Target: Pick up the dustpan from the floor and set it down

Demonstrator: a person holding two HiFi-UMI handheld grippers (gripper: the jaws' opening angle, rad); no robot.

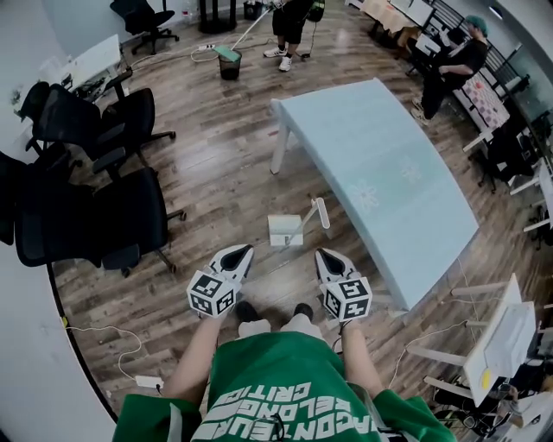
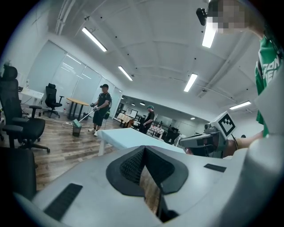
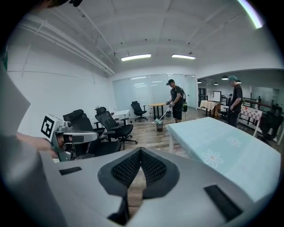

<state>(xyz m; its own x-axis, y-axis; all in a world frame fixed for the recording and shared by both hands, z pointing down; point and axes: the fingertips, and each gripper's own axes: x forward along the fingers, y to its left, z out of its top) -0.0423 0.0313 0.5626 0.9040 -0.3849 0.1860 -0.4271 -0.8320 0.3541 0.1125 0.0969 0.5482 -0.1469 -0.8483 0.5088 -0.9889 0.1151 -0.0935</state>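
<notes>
The white dustpan (image 1: pixel 285 230) lies on the wood floor just in front of me, and its long handle (image 1: pixel 320 211) slants toward the table's near edge. My left gripper (image 1: pixel 240 251) hovers short of the pan on its left, shut and empty. My right gripper (image 1: pixel 324 255) hovers level with it, short of the handle, also shut with nothing in it. In the left gripper view the jaws (image 2: pixel 144 148) meet at their tips and the right gripper (image 2: pixel 208 139) shows to the side. In the right gripper view the jaws (image 3: pixel 140 150) are shut, with the left gripper (image 3: pixel 66 135) beside them. Neither gripper view shows the dustpan.
A long pale blue table (image 1: pixel 380 173) runs along the right. Black office chairs (image 1: pixel 95 207) crowd the left. A person sweeps at the back (image 1: pixel 289 26) near a small bin (image 1: pixel 229 65), and another person stands at the far right (image 1: pixel 449 65). Cables (image 1: pixel 112 337) lie by the wall.
</notes>
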